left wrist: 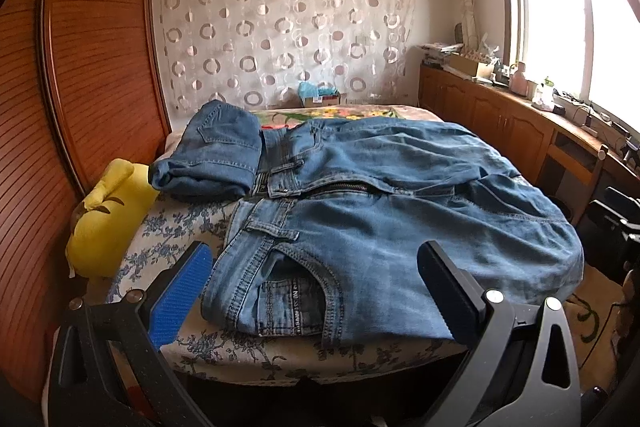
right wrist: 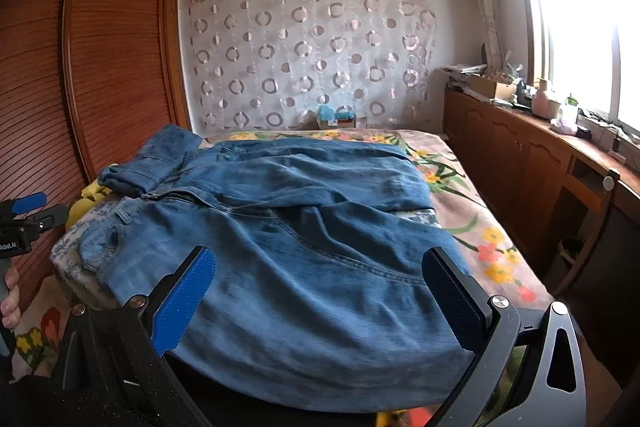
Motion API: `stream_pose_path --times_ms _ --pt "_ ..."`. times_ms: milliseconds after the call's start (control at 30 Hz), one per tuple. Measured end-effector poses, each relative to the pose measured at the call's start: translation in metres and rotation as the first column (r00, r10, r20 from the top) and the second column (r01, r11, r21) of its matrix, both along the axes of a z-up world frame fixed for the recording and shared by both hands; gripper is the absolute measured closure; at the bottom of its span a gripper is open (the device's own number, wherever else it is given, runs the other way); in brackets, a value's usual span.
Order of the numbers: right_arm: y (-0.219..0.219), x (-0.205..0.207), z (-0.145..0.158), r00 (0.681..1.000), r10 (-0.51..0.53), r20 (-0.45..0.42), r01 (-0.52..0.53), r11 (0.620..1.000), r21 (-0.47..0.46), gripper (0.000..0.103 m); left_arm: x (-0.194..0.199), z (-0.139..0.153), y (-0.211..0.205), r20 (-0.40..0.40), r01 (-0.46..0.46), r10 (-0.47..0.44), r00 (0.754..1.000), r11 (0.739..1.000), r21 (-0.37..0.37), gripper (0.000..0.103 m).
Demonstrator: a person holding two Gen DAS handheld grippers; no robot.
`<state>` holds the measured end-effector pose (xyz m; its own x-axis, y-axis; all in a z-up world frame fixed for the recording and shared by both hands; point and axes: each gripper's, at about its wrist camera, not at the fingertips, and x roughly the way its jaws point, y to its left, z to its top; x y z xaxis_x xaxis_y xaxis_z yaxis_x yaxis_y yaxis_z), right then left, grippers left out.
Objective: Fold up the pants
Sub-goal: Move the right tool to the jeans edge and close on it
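Both the left gripper [left wrist: 316, 283] and right gripper [right wrist: 320, 291] gape empty above the jeans [left wrist: 380, 227], whose pocket label ahead is illegible.

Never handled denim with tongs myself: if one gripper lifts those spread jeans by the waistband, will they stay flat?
Probably not. The jeans lie creased and draped over the bed edge, so they look floppy. The thick waistband likely gives firmer grip.
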<state>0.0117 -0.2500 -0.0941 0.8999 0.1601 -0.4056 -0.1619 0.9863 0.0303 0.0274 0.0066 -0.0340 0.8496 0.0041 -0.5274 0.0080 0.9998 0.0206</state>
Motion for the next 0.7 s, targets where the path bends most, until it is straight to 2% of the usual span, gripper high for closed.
stream_pose_path --times_ms 267,467,700 --pt "-0.021 0.005 -0.007 0.998 -0.052 -0.048 0.051 0.999 -0.015 0.003 0.01 -0.019 0.015 -0.046 0.004 -0.005 0.999 1.0 -0.026 0.0" --pt "-0.038 0.007 -0.012 0.989 -0.091 -0.117 0.089 0.996 -0.019 0.003 0.012 -0.024 0.019 -0.065 -0.001 -0.001 0.998 1.0 -0.028 0.0" --pt "-0.04 0.008 -0.021 0.972 -0.088 -0.217 0.089 0.996 -0.003 0.012 0.018 -0.035 0.026 -0.097 -0.012 0.01 0.995 1.0 -0.027 0.0"
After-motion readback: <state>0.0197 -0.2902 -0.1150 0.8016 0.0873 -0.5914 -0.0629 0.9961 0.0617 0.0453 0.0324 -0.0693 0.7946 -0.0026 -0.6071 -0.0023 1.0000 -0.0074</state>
